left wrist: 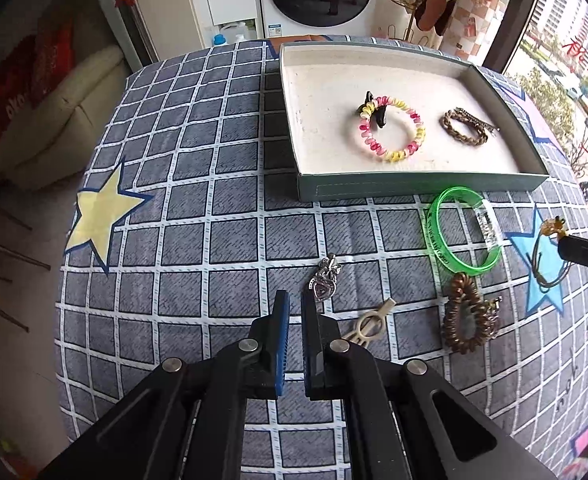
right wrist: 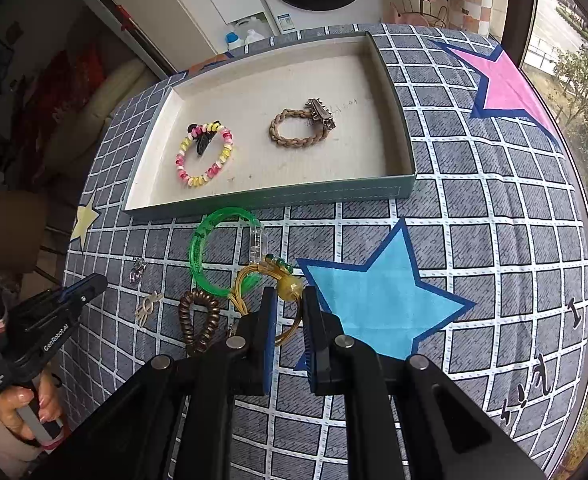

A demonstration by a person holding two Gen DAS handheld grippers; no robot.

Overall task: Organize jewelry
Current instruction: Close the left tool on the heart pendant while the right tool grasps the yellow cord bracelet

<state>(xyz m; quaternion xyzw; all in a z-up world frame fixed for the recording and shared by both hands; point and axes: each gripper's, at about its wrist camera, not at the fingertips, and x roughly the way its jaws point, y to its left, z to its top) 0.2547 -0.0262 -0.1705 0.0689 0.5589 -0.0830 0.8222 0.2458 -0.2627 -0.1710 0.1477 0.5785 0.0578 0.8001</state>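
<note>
The desk is covered by a grey checked cloth with printed stars. A shallow cardboard tray is set toward the far edge; inside it are seen a pink-and-yellow spiral hair tie with a small black clip, and a braided brown bracelet with a metal clasp.

On the cloth just before the tray's near wall lie a green bangle, a brown spiral hair tie, a cream hair clip and a silver heart pendant.

The right hand-held gripper is parted narrowly around a yellow cord bracelet, its bead between the tips; a firm grasp cannot be confirmed.

The left hand-held gripper is nearly closed on nothing, just beside the pendant.
</note>
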